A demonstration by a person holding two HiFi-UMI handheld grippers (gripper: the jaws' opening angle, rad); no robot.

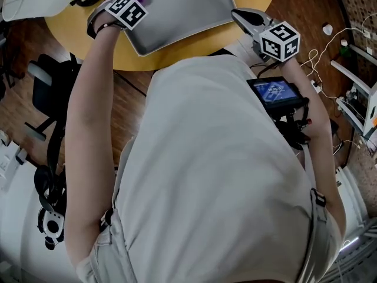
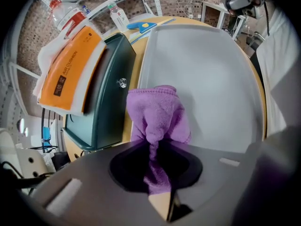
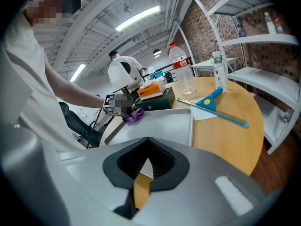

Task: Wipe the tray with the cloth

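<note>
L arm [image 1: 88, 117] extended, L tool [image 2: 153, 145] steep-down gripping cloth [image 2: 157, 112], prob. touching tray [image 2: 211, 79].

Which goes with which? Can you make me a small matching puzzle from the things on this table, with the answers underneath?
Things:
1. cloth
2. tray
3. scraper
4. box

Descriptions:
A. blue
B. pinched in the left gripper
C. grey
D. dark green

Pairs: 1-B, 2-C, 3-A, 4-D

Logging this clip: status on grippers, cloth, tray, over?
Left gripper shut on purple cloth, cloth on tray, left edge. Right gripper shut, empty, near rim. Nothing blocking.
</note>
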